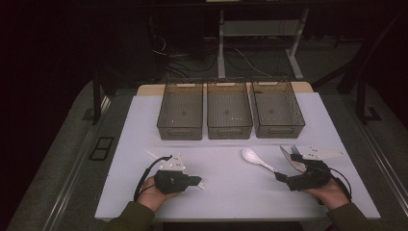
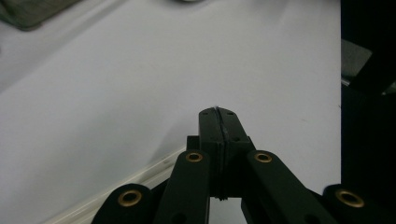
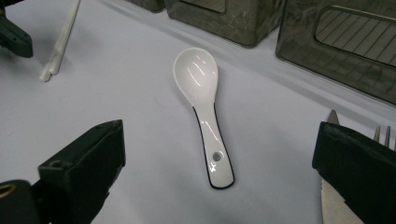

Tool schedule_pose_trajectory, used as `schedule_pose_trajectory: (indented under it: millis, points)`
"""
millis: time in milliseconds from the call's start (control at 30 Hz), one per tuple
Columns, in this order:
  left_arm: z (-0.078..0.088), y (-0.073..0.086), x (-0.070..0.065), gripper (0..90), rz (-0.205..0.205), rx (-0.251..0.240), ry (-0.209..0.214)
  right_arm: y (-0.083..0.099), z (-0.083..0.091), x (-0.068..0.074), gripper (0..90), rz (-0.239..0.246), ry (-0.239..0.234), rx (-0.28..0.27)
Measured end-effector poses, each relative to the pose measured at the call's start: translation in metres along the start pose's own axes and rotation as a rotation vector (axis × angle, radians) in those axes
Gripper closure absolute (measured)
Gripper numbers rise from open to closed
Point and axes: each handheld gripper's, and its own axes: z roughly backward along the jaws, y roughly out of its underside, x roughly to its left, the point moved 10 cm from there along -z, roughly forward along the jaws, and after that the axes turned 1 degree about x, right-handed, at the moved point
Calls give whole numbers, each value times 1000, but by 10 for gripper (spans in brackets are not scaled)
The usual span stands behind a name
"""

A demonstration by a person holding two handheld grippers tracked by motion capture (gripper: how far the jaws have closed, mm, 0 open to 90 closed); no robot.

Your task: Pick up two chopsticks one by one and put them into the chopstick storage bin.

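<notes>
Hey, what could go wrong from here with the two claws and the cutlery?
1. The left claw is shut while a chopstick lies beside and under it; it may have missed, and could drag it.
2. The open right claw straddles the glossy spoon, which might slip when squeezed.
3. One of its jaws sits over the knife and could catch it too.

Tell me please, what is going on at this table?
A person holds a gripper in each hand over a white mat. The left gripper is shut on thin white chopsticks. The right gripper is open around a white spoon without touching it. A knife and a fork lie beside it. Three bins at the back are empty.
</notes>
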Motion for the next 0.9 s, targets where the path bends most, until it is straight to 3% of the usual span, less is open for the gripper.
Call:
schedule_pose_trajectory:
  millis: [133, 400, 900]
  points:
    - [-7, 5, -3, 888, -33, 43, 3, 0, 0, 0, 25, 1, 0, -2]
    - [-16, 11, -8, 888, -56, 93, 20, 0, 0, -1, 25, 0, 0, -3]
    - [-22, 7, -4, 888, -72, 96, -2, 0, 1, -1, 25, -8, 0, -3]
